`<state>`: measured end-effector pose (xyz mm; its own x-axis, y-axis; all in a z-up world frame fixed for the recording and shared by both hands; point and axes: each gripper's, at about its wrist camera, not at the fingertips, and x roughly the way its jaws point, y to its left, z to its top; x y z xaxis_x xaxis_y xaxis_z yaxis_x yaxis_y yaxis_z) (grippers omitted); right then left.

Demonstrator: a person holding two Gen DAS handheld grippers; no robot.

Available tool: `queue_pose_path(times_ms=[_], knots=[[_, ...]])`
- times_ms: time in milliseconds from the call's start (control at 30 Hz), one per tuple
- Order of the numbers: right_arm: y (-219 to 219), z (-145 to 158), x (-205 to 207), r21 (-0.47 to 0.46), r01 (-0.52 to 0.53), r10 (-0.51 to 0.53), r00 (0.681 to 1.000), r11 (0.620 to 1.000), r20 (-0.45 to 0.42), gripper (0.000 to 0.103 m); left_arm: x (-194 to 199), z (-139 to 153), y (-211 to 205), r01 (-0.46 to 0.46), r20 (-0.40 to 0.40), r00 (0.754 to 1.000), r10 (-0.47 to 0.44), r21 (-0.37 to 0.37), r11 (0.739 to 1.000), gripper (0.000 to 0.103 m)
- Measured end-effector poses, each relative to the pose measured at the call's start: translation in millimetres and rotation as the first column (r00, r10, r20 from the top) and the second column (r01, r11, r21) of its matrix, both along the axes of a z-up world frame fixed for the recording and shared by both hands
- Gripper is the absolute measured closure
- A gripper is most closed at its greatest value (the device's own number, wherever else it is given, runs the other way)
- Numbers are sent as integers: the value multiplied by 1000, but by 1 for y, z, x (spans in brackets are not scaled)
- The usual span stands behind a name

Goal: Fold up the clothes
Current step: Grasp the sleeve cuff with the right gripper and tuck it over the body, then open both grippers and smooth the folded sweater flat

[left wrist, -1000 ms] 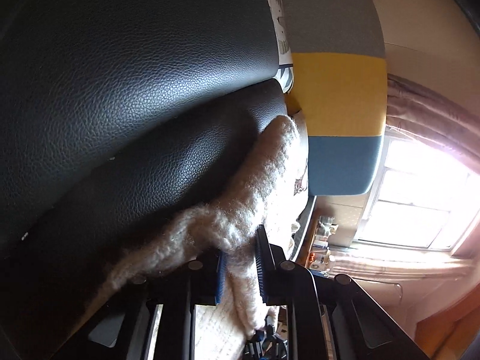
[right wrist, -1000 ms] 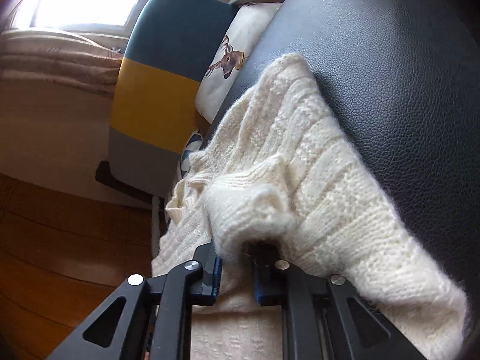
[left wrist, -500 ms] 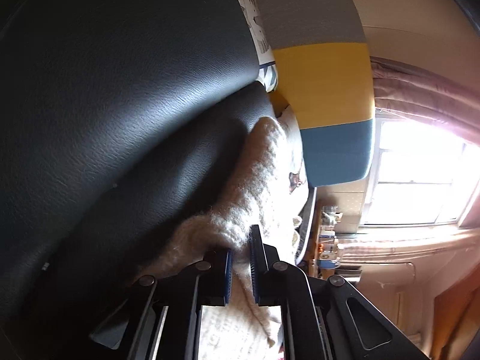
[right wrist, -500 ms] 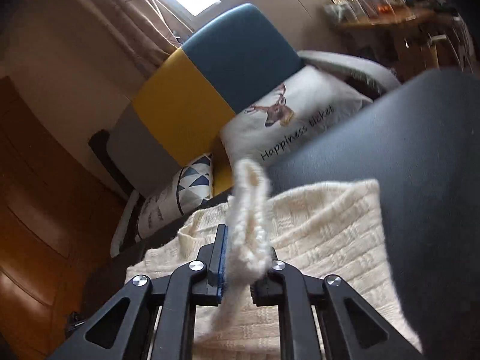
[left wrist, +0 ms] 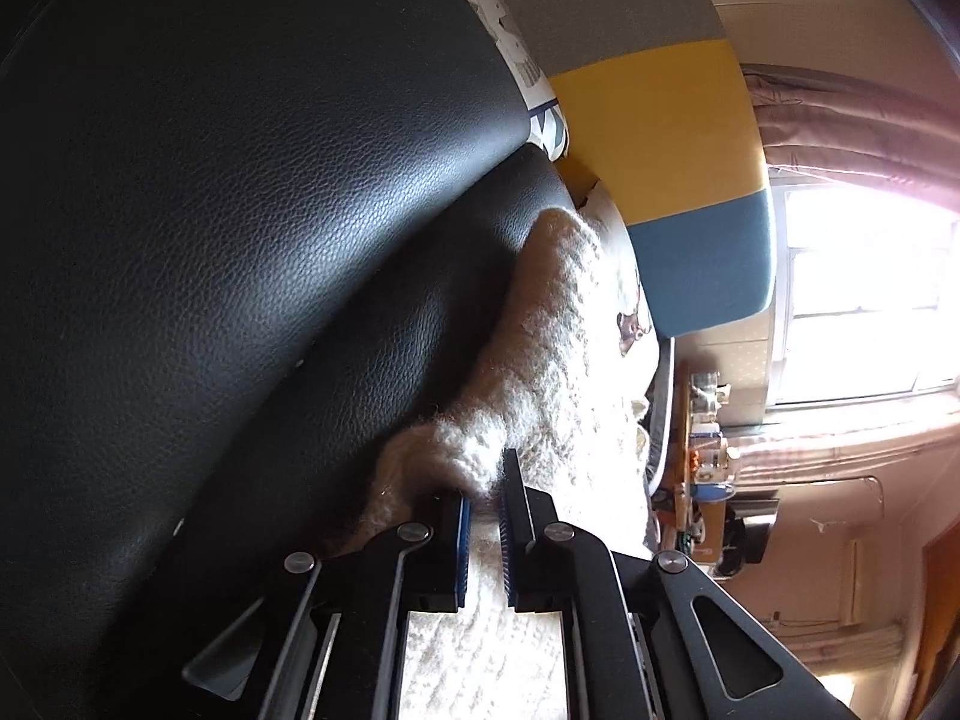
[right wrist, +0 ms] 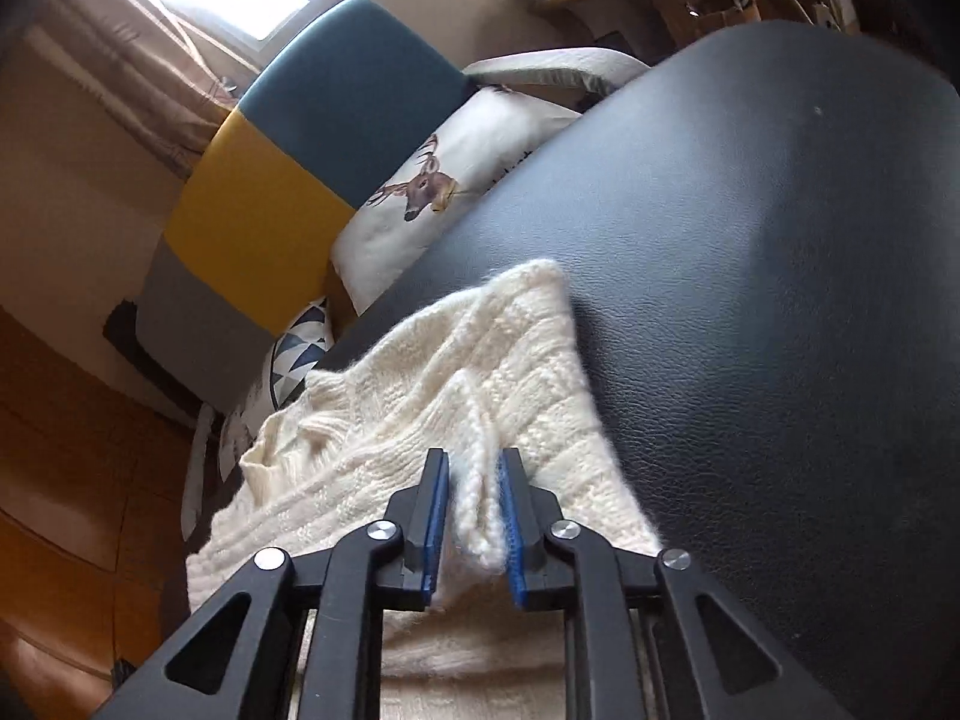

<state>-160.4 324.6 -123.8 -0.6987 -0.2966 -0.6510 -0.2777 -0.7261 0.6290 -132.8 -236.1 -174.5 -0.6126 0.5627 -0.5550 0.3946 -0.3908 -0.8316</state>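
Cream, chunky-knit wool is what both grippers have hold of: a sweater [right wrist: 498,396] lying on the black leather sofa seat [right wrist: 780,300], its far corner reaching toward the deer-print cushion [right wrist: 456,180] propped against the blue, yellow and grey chair back [right wrist: 288,180]. The right gripper [right wrist: 471,510] has its jaws closed down on a raised, braided-looking ridge of the knit, with a narrow gap left only by the thickness of the wool pinched upright between the blue pads. The left gripper [left wrist: 483,516] is clamped on a bunched edge of the same sweater [left wrist: 558,348], a fuzzy lump of it bulging just above the jaw tips, beside the crease where the sofa seat meets the sofa back [left wrist: 240,150]. The step in hand looks like carrying a pinched edge over to make a fold. To do it well, I would keep both grips firm and move the two grippers together at an even height, so the knit stays level and does not stretch or sag between them, then lay the lifted edge flat on the sweater's body before letting go. Loose wool like this slips and distorts easily, so a slow, parallel sweep seems wiser than a tug.
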Motion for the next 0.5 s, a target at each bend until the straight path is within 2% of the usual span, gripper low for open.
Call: queue_pose_path(times_ms=[67, 100, 167, 233, 333, 433, 500], knots=[[6, 11, 6, 86, 48, -47, 999, 995, -15, 80, 5, 6, -5, 8, -4, 1000, -8, 32, 999, 94], [8, 17, 9, 128, 72, -69, 997, 989, -25, 78, 9, 11, -8, 9, -19, 1000, -8, 22, 1000, 94], [0, 35, 15, 221, 54, -42, 997, 974, -58, 78, 13, 25, -13, 8, -67, 998, -9, -8, 1000, 94], [-24, 49, 11, 305, -33, 61, 995, 952, -83, 78, 9, 41, -12, 11, -135, 991, -16, -41, 999, 93], [-68, 55, -4, 398, -196, 244, 967, 896, -73, 78, -9, 61, 6, 47, -198, 978, -62, -76, 996, 93], [-102, 44, -17, 452, -284, 340, 940, 845, -44, 78, -43, 71, 35, 95, -223, 967, -122, -128, 987, 86], [-110, 31, -28, 440, -311, 353, 936, 843, -16, 78, -64, 70, 49, 108, -216, 965, -151, -198, 974, 82]])
